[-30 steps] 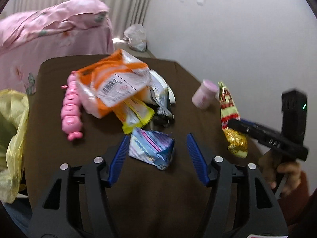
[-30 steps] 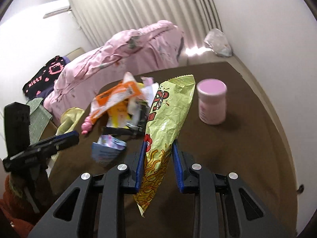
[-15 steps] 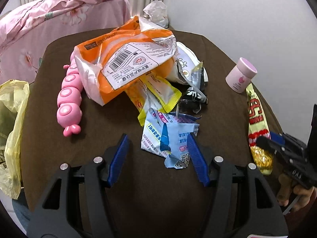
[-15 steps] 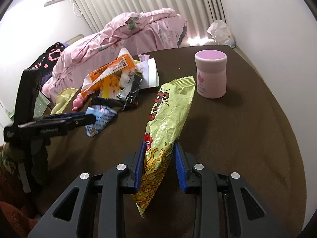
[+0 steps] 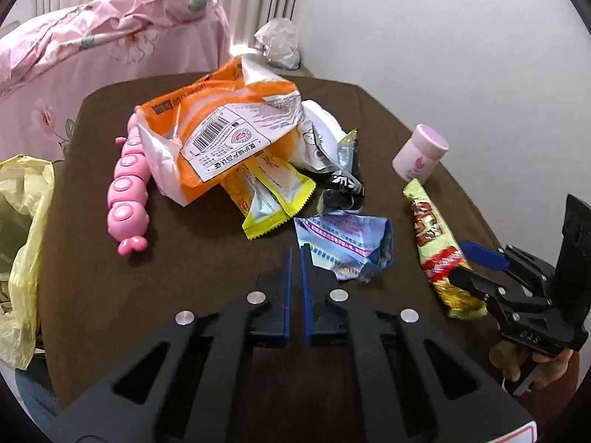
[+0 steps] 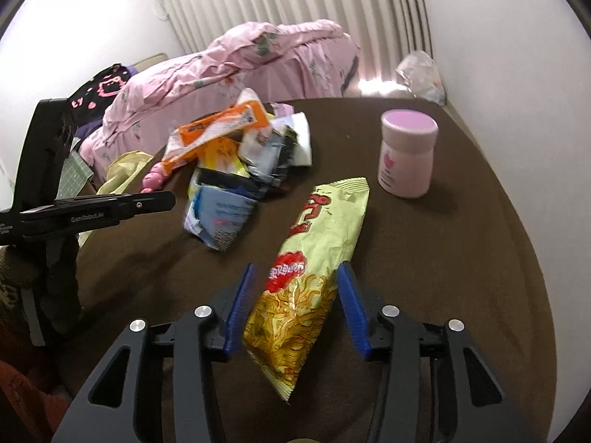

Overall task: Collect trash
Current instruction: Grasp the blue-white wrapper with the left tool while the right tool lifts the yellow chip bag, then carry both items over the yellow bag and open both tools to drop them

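A pile of wrappers lies on the brown table (image 5: 184,288): a big orange bag (image 5: 221,125), a yellow packet (image 5: 273,199), a black-silver wrapper (image 5: 343,184) and a crumpled light-blue wrapper (image 5: 347,247). My left gripper (image 5: 295,254) is shut and empty, just left of the blue wrapper. A long yellow-green snack bag (image 6: 317,243) lies flat on the table. My right gripper (image 6: 295,288) is open with its jaws on either side of the bag's near half.
A pink caterpillar toy (image 5: 127,199) lies left of the pile. A pink jar (image 6: 406,158) stands at the right. A yellow plastic bag (image 5: 22,240) hangs at the table's left edge. A pink quilt (image 5: 110,37) lies behind, and a white wall is at the right.
My left gripper has closed from wide open without taking the blue wrapper. My right gripper has opened and let go of the snack bag, which now lies flat on the table.
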{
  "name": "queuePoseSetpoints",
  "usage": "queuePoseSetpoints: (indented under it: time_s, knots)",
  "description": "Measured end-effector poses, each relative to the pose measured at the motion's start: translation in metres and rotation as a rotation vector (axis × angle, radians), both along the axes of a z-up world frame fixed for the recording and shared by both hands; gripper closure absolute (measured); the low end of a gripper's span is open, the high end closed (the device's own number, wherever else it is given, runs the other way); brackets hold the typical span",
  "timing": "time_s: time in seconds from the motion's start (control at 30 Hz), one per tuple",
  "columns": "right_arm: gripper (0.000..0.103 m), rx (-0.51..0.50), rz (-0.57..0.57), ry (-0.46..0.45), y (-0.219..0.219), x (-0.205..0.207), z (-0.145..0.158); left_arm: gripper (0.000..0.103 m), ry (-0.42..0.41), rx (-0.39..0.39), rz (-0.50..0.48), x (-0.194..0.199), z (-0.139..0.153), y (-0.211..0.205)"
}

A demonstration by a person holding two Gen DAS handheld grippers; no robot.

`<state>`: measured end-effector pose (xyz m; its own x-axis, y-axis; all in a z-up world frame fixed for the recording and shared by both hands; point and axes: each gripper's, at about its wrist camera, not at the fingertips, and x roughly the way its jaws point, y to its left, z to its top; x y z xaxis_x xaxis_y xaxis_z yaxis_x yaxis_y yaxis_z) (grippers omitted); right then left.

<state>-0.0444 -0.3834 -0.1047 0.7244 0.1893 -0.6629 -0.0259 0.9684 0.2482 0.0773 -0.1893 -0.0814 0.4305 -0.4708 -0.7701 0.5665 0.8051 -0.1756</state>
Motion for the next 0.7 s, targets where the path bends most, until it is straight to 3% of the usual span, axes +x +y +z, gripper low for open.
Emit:
queuePoseSetpoints:
  time_s: [0.17, 0.2, 0.3, 0.33, 0.47, 0.53, 0.6, 0.7]
  knots:
    - [0.057, -0.024, -0.038, -0.001, -0.002, -0.001, 0.005, 0.098, 0.02, -0.058, -0.019, -0.007, 0.005, 0.009]
    - [0.057, -0.017, -0.054, 0.009, -0.005, -0.001, 0.003, 0.096, 0.028, -0.069, -0.016, -0.005, 0.004, 0.008]
    - [0.057, 0.007, -0.092, 0.034, -0.015, -0.002, -0.002, 0.073, 0.029, -0.08, -0.013, 0.004, 0.0, -0.001]
    - [0.057, 0.019, -0.099, 0.039, -0.017, -0.003, -0.004, 0.071, 0.03, -0.074, -0.012, 0.009, -0.003, -0.004]
    - [0.057, 0.051, -0.102, 0.033, -0.022, -0.01, -0.004, 0.071, 0.071, 0.046, 0.016, 0.029, -0.023, -0.028]
    - [0.057, 0.046, -0.096, 0.025, -0.021, -0.012, -0.001, 0.077, 0.071, 0.023, 0.014, 0.03, -0.023, -0.03]
    - [0.057, 0.043, -0.089, 0.015, -0.019, -0.014, 0.002, 0.094, 0.119, -0.031, -0.006, 0.028, -0.022, -0.027]
    - [0.057, 0.067, -0.09, 0.01, -0.018, -0.012, 0.004, 0.096, 0.073, -0.044, 0.009, 0.016, -0.011, -0.015]
